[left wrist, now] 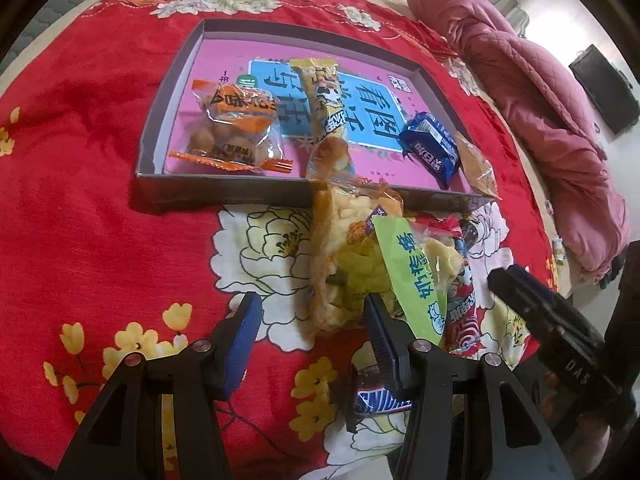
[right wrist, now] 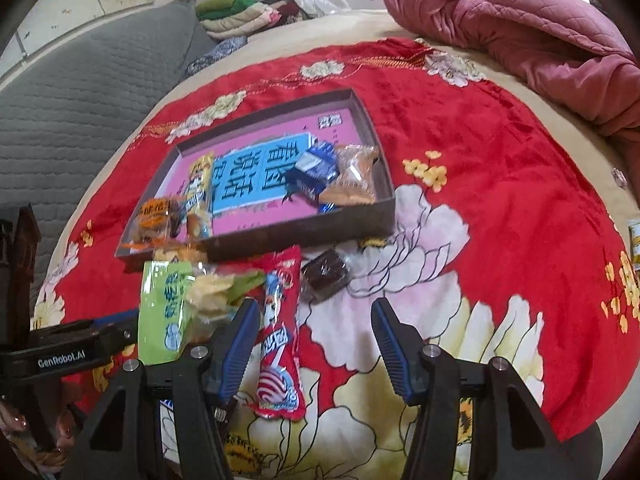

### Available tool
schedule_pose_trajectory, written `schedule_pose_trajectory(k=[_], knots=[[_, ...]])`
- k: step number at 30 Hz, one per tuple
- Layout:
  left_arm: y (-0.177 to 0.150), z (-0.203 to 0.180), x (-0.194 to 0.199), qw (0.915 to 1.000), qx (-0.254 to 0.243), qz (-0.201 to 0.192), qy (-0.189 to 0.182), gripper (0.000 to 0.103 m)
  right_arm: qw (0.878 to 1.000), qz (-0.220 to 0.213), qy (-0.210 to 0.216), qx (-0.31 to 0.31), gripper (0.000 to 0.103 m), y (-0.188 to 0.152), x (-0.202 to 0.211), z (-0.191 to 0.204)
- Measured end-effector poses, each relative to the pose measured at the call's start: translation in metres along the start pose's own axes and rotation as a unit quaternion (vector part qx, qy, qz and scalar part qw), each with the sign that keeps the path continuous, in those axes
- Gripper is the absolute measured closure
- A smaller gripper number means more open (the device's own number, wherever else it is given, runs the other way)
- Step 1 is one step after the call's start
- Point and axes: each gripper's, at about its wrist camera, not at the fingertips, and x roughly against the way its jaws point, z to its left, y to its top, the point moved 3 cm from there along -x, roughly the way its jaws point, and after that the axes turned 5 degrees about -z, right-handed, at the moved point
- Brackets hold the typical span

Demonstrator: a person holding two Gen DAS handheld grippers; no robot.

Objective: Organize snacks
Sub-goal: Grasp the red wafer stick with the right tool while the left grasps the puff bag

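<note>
Left wrist view: a shallow cardboard box (left wrist: 224,194) is seen lying on a red flowered blanket (left wrist: 80,200) spread over a bed. Inside the box, an orange snack packet (left wrist: 236,128) is placed at its left end, a yellow stick packet (left wrist: 324,112) in the middle, and a blue biscuit packet (left wrist: 432,144) with a clear pastry packet (left wrist: 476,168) at the right end. Just in front of the box, a loose heap is formed by a clear bag of puffed snacks (left wrist: 336,256), a green packet (left wrist: 416,272) and a red packet (left wrist: 460,320). A dark chocolate bar (left wrist: 380,398) lies nearest the camera. The left gripper (left wrist: 312,344) is held above the heap, jaws apart and empty.

In the right wrist view, the right gripper (right wrist: 316,344) is held in front of the box, jaws apart, nothing clamped; a dark brownie packet (right wrist: 324,274) lies before the box.
</note>
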Motion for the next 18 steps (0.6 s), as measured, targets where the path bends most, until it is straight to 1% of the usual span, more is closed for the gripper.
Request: schedule_pose_trajectory(k=[7, 14, 18], knots=[[0.003, -0.005, -0.001, 1.0, -0.003, -0.004, -0.006, 0.048, 0.999, 0.031, 0.0, 0.014, 0.046, -0.008, -0.009, 0.006], [0.005, -0.011, -0.005, 0.9999, -0.008, -0.003, -0.011, 0.048, 0.998, 0.045, -0.003, 0.04, 0.046, -0.013, -0.016, 0.016], [0.007, -0.014, -0.007, 0.9999, -0.007, -0.004, -0.015, 0.048, 0.997, 0.052, -0.012, 0.055, 0.046, -0.016, -0.022, 0.02]])
